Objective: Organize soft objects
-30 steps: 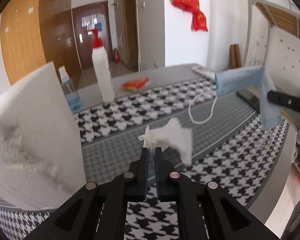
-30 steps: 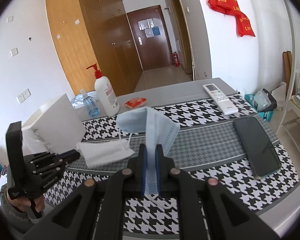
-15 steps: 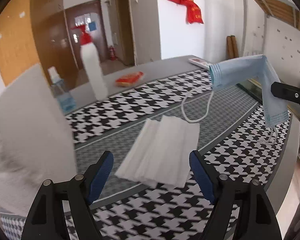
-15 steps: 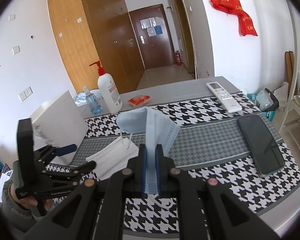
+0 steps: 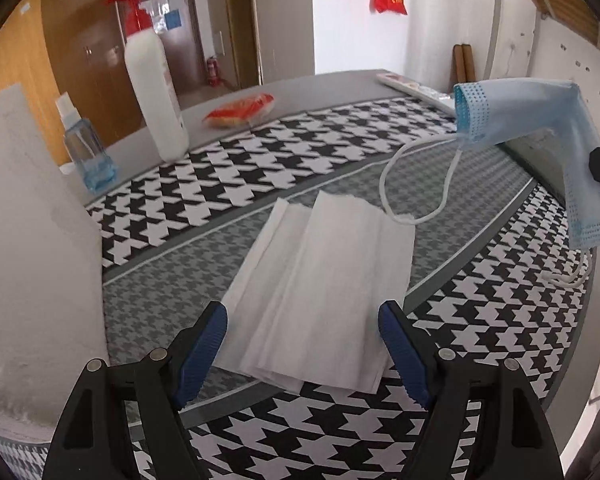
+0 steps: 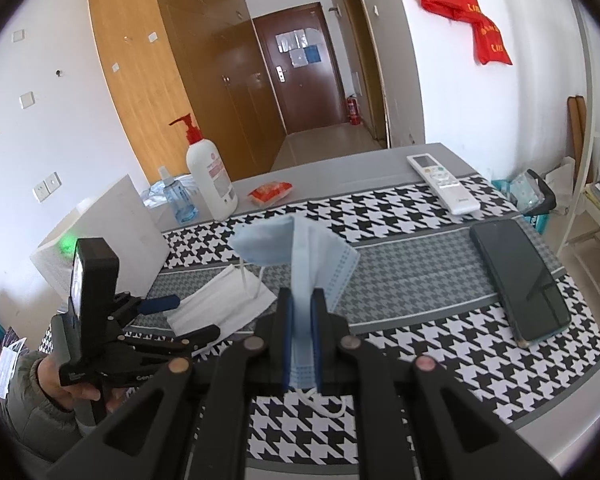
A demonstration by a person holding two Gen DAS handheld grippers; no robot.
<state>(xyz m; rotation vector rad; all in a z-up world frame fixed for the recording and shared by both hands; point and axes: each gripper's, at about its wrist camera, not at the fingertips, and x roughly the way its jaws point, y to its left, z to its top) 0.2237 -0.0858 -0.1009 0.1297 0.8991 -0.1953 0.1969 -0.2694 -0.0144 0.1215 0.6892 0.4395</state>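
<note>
A white folded tissue (image 5: pixel 320 280) lies flat on the houndstooth table runner (image 5: pixel 480 320); it also shows in the right wrist view (image 6: pixel 220 306). My left gripper (image 5: pixel 302 334) is open just above its near edge, empty; it also shows in the right wrist view (image 6: pixel 180 320). My right gripper (image 6: pixel 300 312) is shut on a light blue face mask (image 6: pixel 300 252) and holds it above the table. The mask (image 5: pixel 540 120) hangs at the right in the left wrist view, its ear loop (image 5: pixel 416 184) touching the tissue's far corner.
A white foam box (image 5: pixel 28 240) stands at the left. Behind are a white pump bottle (image 5: pixel 154 92), a small blue spray bottle (image 5: pixel 86 152) and a red packet (image 5: pixel 240 110). A remote (image 6: pixel 442 182) and a black phone (image 6: pixel 520 280) lie to the right.
My left gripper has opened and let go of the tissue, which now lies flat on the runner. My right gripper still holds the mask, little moved.
</note>
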